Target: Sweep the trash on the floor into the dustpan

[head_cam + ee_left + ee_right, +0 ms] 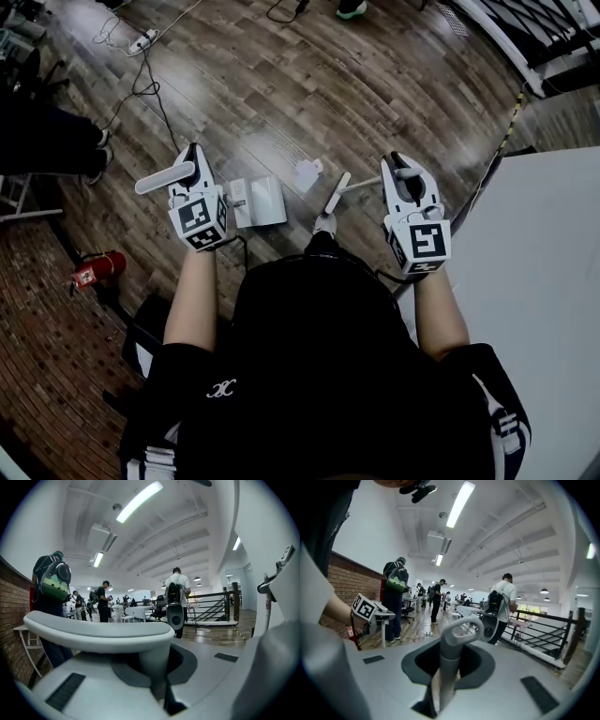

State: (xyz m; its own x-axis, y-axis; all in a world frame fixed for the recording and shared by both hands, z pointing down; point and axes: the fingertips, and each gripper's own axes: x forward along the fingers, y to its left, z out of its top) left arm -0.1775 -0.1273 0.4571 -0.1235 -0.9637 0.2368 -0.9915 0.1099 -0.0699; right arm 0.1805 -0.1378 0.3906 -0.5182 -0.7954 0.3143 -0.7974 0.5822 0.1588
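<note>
**Trash, a crumpled white paper scrap [307, 173], between dustpan and broom**

The scrap lies on the dark wood plank floor [281, 84], just above the middle of the head view. It sits at about 2 o'clock from the white plastic dustpan [261, 202] and at about 10 o'clock from the narrow white broom head [335, 195]. It is near both and touches neither.

The dustpan's pan rests flat on the floor, just beside the left tool [190, 169] at that tool's 3 o'clock. I cannot tell which side of the pan is open. Its pale grey grip bar [164, 178] sticks out from the left tool with its long axis running from 8 o'clock to 2 o'clock. In the left gripper view the bar lies crosswise over the jaws, which are clamped on the stem below it.

The right tool [401, 173] is closed on the slim white broom handle [364, 184]. From the tool the handle runs toward 8 o'clock, down to the broom head. The head's own long axis runs from 1 o'clock to 7 o'clock. In the right gripper view the handle stands upright between the jaws and ends in a loop.

A white table [553, 281] fills the 3 to 5 o'clock edge. A red fire extinguisher [98, 270] lies at 8 o'clock.
</note>
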